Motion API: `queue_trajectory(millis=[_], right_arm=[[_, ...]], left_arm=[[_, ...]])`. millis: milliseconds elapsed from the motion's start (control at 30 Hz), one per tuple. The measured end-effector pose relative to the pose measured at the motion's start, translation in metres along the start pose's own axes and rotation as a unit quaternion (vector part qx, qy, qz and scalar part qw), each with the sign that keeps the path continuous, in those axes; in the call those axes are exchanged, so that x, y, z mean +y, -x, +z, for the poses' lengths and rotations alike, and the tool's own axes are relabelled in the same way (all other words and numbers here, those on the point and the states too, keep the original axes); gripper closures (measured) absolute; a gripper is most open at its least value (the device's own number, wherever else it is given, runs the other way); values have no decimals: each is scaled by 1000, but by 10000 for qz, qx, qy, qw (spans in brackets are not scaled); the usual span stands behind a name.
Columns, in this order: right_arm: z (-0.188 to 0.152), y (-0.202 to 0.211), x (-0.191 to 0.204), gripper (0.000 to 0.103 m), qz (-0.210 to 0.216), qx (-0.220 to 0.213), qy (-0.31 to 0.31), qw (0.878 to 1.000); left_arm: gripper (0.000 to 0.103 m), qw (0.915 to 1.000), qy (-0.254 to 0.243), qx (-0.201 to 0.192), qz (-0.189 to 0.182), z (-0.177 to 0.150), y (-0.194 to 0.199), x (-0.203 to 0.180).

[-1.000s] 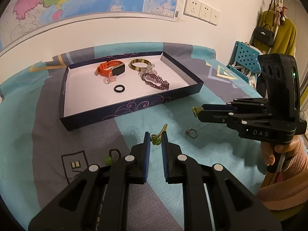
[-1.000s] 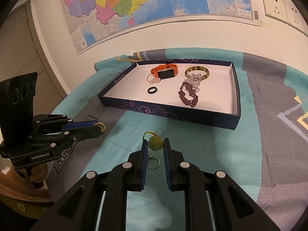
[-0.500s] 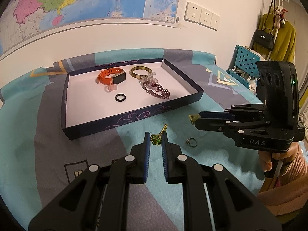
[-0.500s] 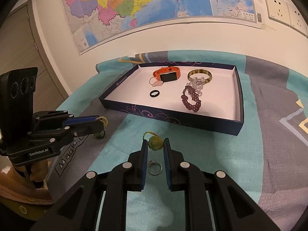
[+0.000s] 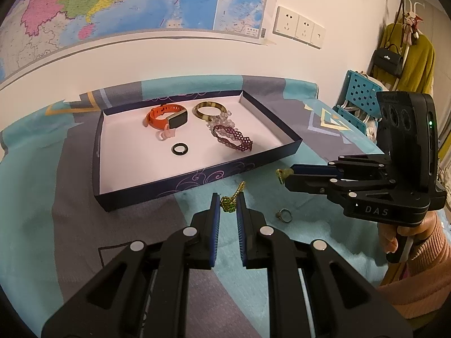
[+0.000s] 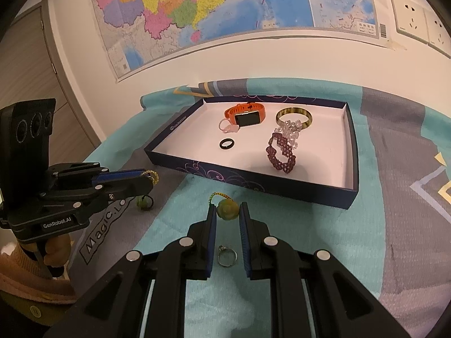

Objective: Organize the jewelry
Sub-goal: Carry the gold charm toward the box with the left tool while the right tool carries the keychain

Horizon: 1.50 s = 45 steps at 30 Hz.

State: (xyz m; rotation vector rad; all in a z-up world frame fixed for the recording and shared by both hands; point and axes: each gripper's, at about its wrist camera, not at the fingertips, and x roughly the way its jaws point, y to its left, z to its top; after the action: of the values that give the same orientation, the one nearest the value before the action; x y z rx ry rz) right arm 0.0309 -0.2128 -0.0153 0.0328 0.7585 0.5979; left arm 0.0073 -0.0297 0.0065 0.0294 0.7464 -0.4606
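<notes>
With both grippers, left (image 5: 227,206) and right (image 6: 227,210), nipped shut on green charms (image 6: 227,209) short of the tray (image 6: 355,169), I meant to clear its rim before releasing.

Matt woven cloth (image 6: 394,225), glossy black ring (image 5: 179,149), shiny metal ring (image 6: 227,255), ribbed blue fingers (image 5: 214,219)

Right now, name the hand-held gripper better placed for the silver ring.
Right: the ring lies beneath the right hand-held gripper, though it holds a pendant. The left hand-held gripper, also full, sits aside.
</notes>
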Motion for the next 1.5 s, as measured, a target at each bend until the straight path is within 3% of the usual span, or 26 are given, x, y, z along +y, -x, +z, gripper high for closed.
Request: queue_trajectory(millis=[1500], right_arm=[[18, -11, -1, 88, 37, -26, 100, 9999]], left_arm=[[91, 9998, -18, -144, 159, 25, -3, 10]])
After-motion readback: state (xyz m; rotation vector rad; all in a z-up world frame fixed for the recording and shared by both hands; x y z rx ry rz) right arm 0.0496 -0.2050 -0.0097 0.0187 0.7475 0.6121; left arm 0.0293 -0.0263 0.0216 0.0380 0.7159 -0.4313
